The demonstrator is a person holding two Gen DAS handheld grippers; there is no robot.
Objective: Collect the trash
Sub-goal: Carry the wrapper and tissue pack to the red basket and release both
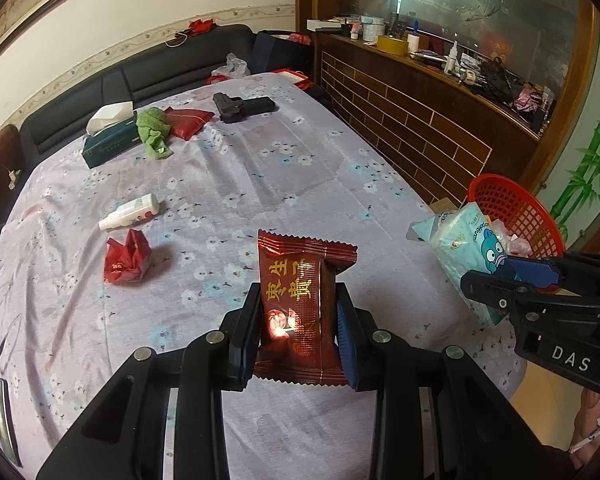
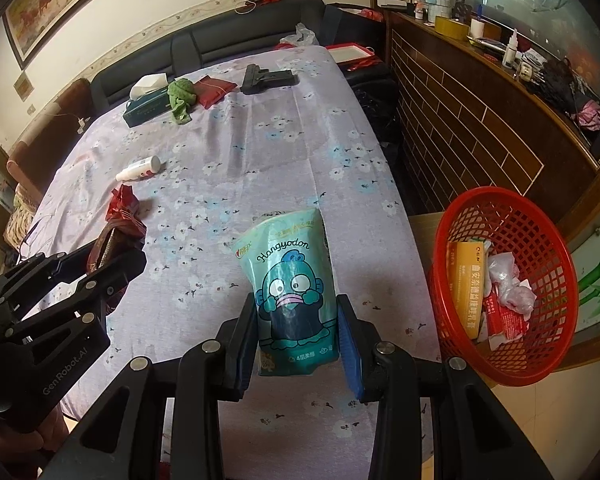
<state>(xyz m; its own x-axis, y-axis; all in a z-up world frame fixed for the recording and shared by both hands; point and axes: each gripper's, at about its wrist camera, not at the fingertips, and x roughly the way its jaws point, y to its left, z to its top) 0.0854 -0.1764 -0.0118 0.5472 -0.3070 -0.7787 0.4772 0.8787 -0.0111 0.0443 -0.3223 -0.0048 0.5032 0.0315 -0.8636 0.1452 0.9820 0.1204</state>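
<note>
My left gripper (image 1: 298,304) is shut on a dark red snack wrapper (image 1: 300,300) and holds it above the table; it also shows in the right wrist view (image 2: 108,252). My right gripper (image 2: 298,312) is shut on a teal Hangyodon tissue pack (image 2: 292,280), seen in the left wrist view (image 1: 456,248) next to the red mesh basket (image 1: 512,200). The basket (image 2: 548,220) stands beyond the table's right edge and holds several wrappers. A crumpled red wrapper (image 1: 126,258) lies on the table at the left, also in the right wrist view (image 2: 124,204).
The table has a floral purple cloth (image 1: 260,168). On it lie a white bottle (image 1: 130,212), a green tissue box (image 1: 108,140), a green rag (image 1: 154,132), a red packet (image 1: 188,120) and a black toy pistol (image 1: 240,106). A wooden counter (image 1: 420,92) runs along the right.
</note>
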